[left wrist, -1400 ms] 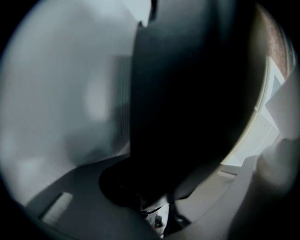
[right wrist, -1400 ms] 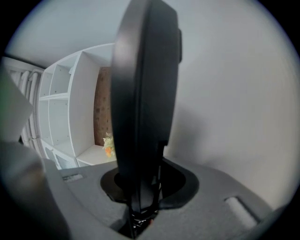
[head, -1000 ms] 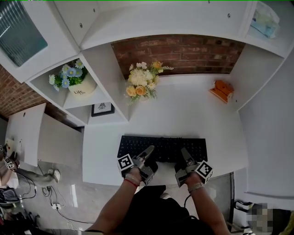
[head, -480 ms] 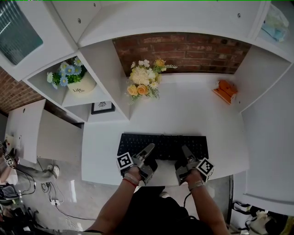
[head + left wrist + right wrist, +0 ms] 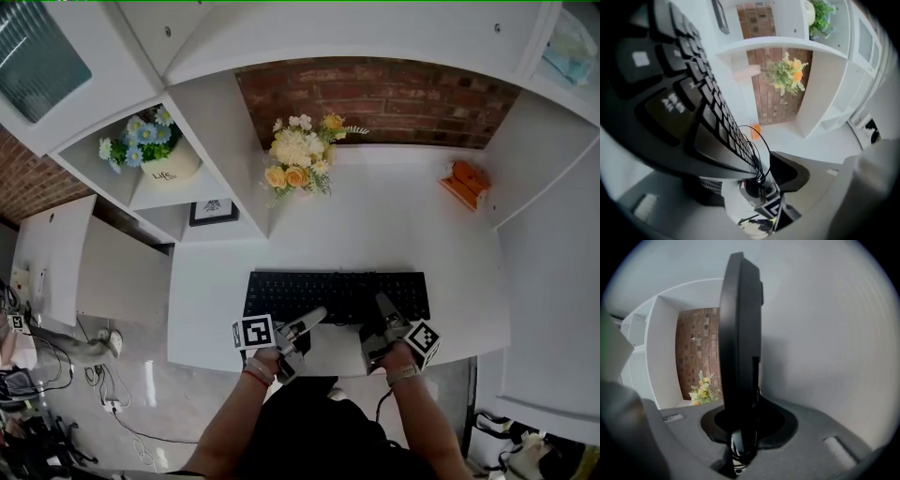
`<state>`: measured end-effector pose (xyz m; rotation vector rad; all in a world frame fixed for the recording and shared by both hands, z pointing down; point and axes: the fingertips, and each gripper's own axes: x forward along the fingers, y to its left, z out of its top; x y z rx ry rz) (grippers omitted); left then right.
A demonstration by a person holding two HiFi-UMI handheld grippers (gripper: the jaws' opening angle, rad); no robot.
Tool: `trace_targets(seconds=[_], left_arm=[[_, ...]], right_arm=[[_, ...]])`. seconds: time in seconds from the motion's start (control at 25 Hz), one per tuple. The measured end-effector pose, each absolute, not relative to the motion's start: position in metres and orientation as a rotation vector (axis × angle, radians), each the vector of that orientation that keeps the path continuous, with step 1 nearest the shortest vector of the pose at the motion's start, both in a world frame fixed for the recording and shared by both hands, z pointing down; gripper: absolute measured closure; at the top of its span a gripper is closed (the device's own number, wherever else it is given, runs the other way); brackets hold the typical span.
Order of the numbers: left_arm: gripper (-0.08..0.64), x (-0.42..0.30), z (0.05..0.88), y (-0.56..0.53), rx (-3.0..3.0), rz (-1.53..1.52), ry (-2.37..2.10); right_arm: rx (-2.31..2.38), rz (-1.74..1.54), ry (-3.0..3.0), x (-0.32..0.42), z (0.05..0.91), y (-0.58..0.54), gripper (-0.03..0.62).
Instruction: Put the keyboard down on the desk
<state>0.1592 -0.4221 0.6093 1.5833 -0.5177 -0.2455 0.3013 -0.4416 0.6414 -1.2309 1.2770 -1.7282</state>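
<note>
Black keyboard [image 5: 337,295] lies flat on the white counter [image 5: 394,216], lower middle of the head view, so the set-down looks all but done. Left tongs [image 5: 315,319] have just been opening and stand spread wide, the keyboard's near edge between them unpressed. Right tongs [image 5: 382,307] pinch that near edge, probably steadying it until release.

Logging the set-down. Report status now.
Left tool just opened, keyboard edge loose between jaws. Right tool shut on keyboard edge. Keyboard flat on desk. Flowers stand well behind it.
</note>
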Motion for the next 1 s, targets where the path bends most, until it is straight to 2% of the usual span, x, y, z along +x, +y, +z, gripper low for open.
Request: trace_targets(seconds=[0.24, 0.4, 0.68, 0.84, 1.0], left_arm=[[0.29, 0.172, 0.613, -0.396, 1.841, 0.063, -0.535], [0.351, 0.169, 0.616, -0.395, 1.931, 0.174, -0.582], [0.423, 0.168, 0.62, -0.389, 1.787, 0.062, -0.584], [0.43, 0.17, 0.62, -0.39, 1.745, 0.03, -0.582], [0.44, 0.168, 0.616, -0.4, 1.668, -0.081, -0.588]], right_arm=[[-1.227, -1.72, 1.279, 0.305, 0.639, -0.445, 0.517], [-1.231, -1.718, 1.293, 0.305, 0.636, -0.445, 0.514], [-1.179, -1.751, 1.408, 0.3, 0.636, -0.441, 0.512], [-1.14, -1.778, 1.502, 0.301, 0.63, -0.436, 0.463], [-1.104, -1.768, 1.602, 0.305, 0.622, -0.427, 0.451]])
